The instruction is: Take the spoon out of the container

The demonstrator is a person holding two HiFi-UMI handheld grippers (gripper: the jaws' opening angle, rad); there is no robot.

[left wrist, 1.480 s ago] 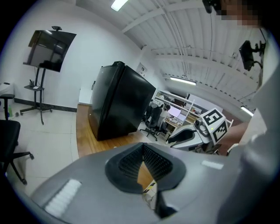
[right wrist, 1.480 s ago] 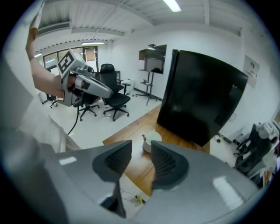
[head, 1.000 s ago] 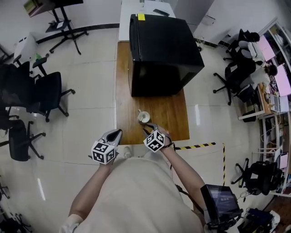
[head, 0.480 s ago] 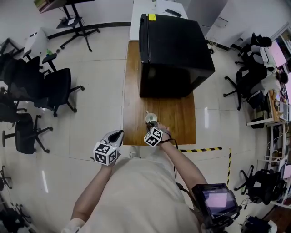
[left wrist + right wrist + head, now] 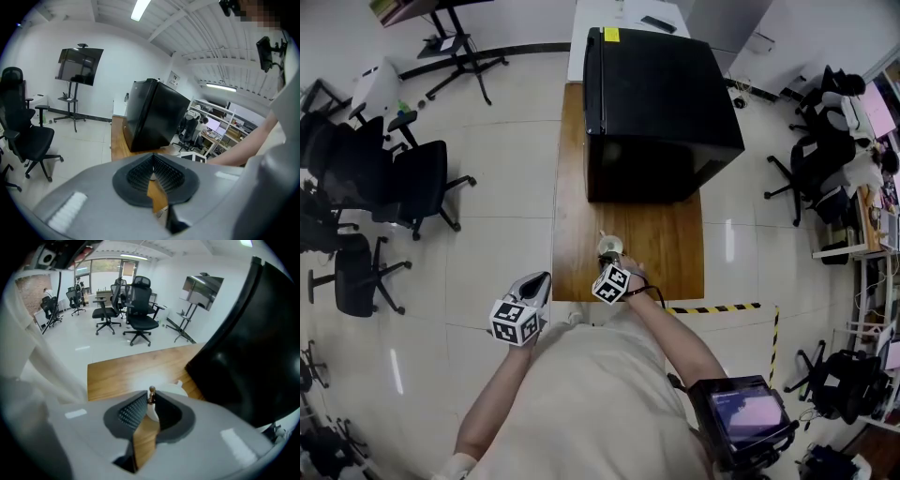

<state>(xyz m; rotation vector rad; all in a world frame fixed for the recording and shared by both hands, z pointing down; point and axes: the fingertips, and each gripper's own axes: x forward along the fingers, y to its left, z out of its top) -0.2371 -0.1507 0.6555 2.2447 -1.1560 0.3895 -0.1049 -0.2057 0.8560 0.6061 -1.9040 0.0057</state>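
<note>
A small white container (image 5: 610,247) stands on the wooden table (image 5: 666,253) near its front edge, just ahead of my right gripper (image 5: 610,262). In the right gripper view the spoon (image 5: 151,391) shows as a thin metal handle with a ball end, upright between the two fingertips of the right gripper (image 5: 151,398). The jaws are closing, and their pads touch the handle on both sides. The white container (image 5: 153,413) shows through the gap below. My left gripper (image 5: 540,279) hangs off the table's front left corner, shut, its tips together (image 5: 152,156) with nothing between them.
A big black cabinet (image 5: 661,103) fills the far half of the table. Black office chairs (image 5: 403,187) stand on the floor to the left. Yellow-black tape (image 5: 712,306) marks the floor at the right, where people sit at desks.
My right gripper has moved forward to the container, and its jaws have come together around the spoon handle. The left gripper has barely moved.
</note>
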